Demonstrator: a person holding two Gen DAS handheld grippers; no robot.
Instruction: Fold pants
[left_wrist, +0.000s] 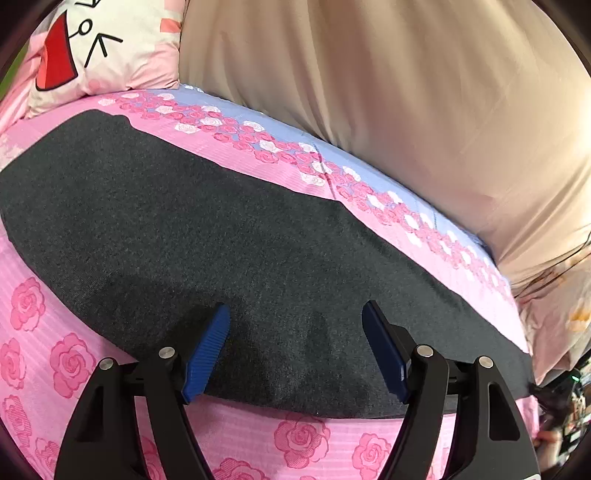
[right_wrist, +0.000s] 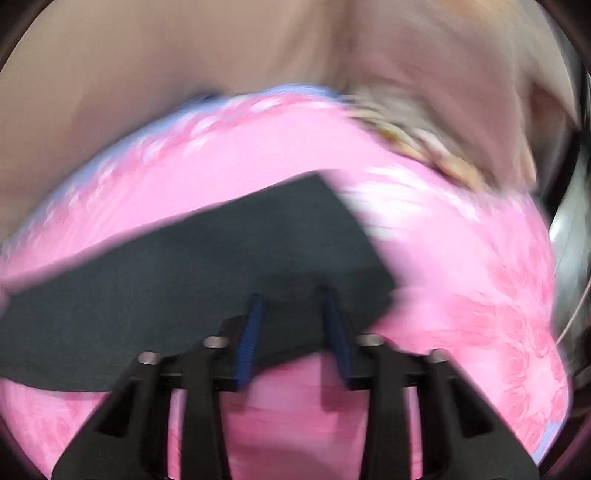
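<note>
Dark grey pants lie flat in a long band on a pink rose-print bedsheet. My left gripper is open and empty, its blue pads just above the pants' near edge. In the blurred right wrist view the pants end in a squared corner at the right. My right gripper is open, its blue fingertips over the pants' near edge close to that end; nothing is held.
A beige pillow or duvet lies along the far side of the bed. A pink and white cartoon pillow sits at the far left. Clutter shows past the bed's right edge.
</note>
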